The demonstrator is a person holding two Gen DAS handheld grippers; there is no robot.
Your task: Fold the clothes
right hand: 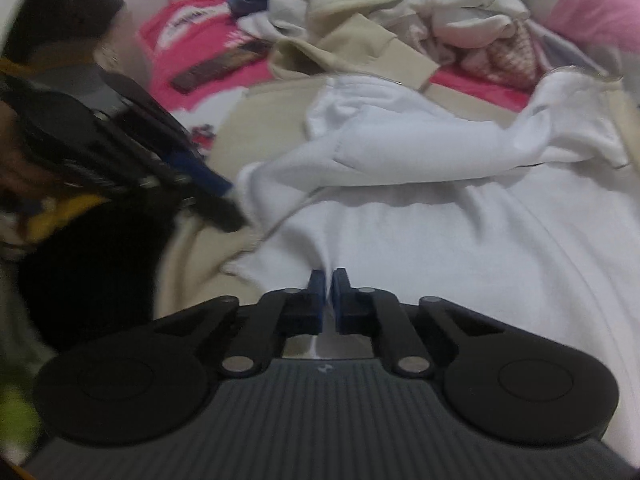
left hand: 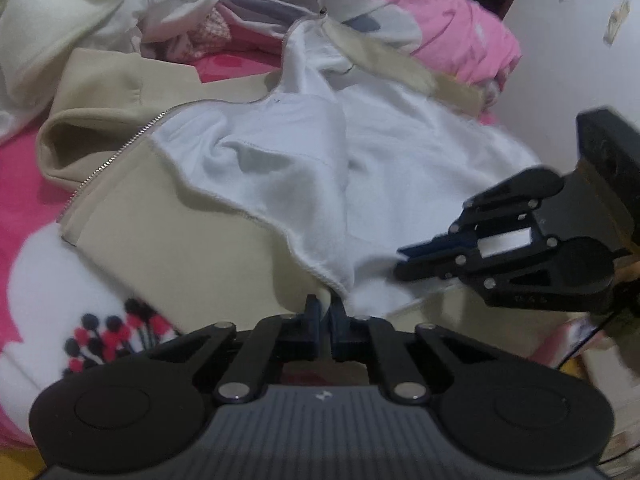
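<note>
A beige zip-front jacket with a white fleece lining [left hand: 304, 168] is seen spread open on a pink patterned bedcover [left hand: 24, 184], lining side up, its metal zipper [left hand: 116, 160] running along the left front edge. No finished fold is visible: the lining is rumpled, one beige cuffed sleeve [right hand: 360, 52] is lying loose across the top, and the body has not been squared up. The work is judged to be at its start, with the first grasp taken and every fold of this garment left to do. Behind it, a heap of unfolded pale clothes [left hand: 80, 12] is waiting against a pink pillow [left hand: 440, 20], so most of the task remains.

The left gripper [left hand: 325, 308] is drawn together on the lower hem of the white lining, a peak of cloth being pinched between its blue pads. The right gripper [right hand: 328, 280] is likewise closed, with a narrow ridge of white fleece caught between its pads just beside the left gripper's hold. In the left wrist view the right gripper [left hand: 404, 260] is seen from the side, its tips touching the lining. A dark flat remote-like object [right hand: 220, 68] is lying on the bedcover, well apart from the jacket.
</note>
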